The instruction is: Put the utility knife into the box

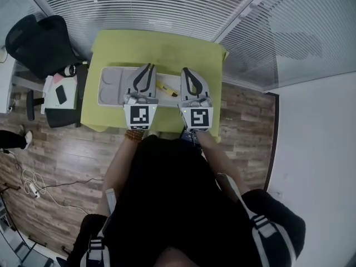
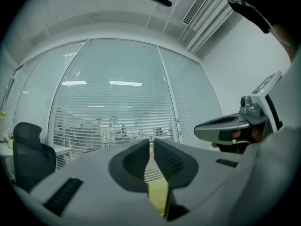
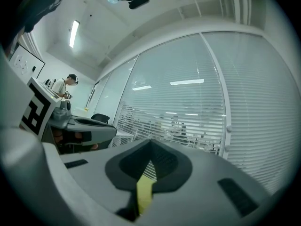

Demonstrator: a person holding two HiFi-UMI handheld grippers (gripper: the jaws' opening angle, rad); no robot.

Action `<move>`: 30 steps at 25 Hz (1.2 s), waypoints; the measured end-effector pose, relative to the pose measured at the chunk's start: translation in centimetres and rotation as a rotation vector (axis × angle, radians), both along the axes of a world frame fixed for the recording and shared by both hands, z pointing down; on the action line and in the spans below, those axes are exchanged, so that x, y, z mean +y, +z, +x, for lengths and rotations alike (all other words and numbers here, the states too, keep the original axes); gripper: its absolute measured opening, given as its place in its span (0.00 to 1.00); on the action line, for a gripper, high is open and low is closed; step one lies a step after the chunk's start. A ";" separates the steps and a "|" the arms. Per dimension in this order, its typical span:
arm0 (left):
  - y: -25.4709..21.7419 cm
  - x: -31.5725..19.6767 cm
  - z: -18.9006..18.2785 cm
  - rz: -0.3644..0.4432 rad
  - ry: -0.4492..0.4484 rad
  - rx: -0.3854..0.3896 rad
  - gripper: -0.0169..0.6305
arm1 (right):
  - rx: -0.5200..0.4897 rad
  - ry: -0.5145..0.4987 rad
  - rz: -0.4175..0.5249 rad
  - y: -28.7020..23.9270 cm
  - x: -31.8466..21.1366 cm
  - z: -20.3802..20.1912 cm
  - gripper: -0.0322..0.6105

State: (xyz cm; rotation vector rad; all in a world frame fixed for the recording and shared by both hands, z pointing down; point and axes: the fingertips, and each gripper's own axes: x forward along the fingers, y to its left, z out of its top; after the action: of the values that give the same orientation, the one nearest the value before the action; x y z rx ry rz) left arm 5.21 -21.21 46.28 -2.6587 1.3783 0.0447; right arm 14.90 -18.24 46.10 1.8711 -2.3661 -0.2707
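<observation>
Nearest to me, my left gripper (image 2: 151, 144) has its jaws drawn in to a thin slit with nothing in it. Only a strip of the green worktop (image 1: 161, 49) shows below the tips. My right gripper (image 3: 150, 147) has its jaws met at the tips, and they too hold nothing. From the head view both grippers sit side by side and level, just above the near part of the worktop, their marker cubes towards my body.

The utility knife (image 1: 165, 88) (yellow, lying slantwise) is down in the gap between the two grippers. It is below them and touched by neither. It lies nearer the right gripper's inner side than the tips of either pair of jaws.

The box (image 1: 110, 85) is a shallow grey one with moulded compartments. It stretches left from under my left gripper. I cannot tell whether the knife rests in the box's right end or on the worktop just beside it.

Further off, a black office chair (image 1: 41, 43) stands left of the worktop, and white blinds (image 1: 167, 4) close the far side.
</observation>
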 end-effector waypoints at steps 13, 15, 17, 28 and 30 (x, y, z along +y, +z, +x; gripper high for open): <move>0.6 -0.7 0.2 -0.016 0.006 -0.006 0.07 | -0.004 0.006 -0.039 0.8 -0.5 0.6 0.05; 0.8 -0.8 0.2 -0.020 0.009 -0.004 0.07 | -0.008 0.004 -0.047 1.0 -0.6 0.6 0.05; 0.9 -0.8 0.3 -0.022 0.013 -0.002 0.07 | -0.008 0.002 -0.050 1.1 -0.6 0.7 0.05; 1.5 -0.9 -0.1 -0.037 0.005 -0.004 0.06 | 0.018 -0.002 -0.090 2.2 -0.7 0.3 0.05; 1.5 -1.0 -0.1 -0.039 0.004 -0.006 0.06 | 0.020 0.000 -0.093 2.3 -0.7 0.4 0.05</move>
State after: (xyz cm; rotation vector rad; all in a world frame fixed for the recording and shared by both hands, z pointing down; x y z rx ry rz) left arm 5.14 -22.17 47.80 -2.6911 1.3854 0.0104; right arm 15.33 -18.94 48.39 1.8178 -2.3235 -0.1749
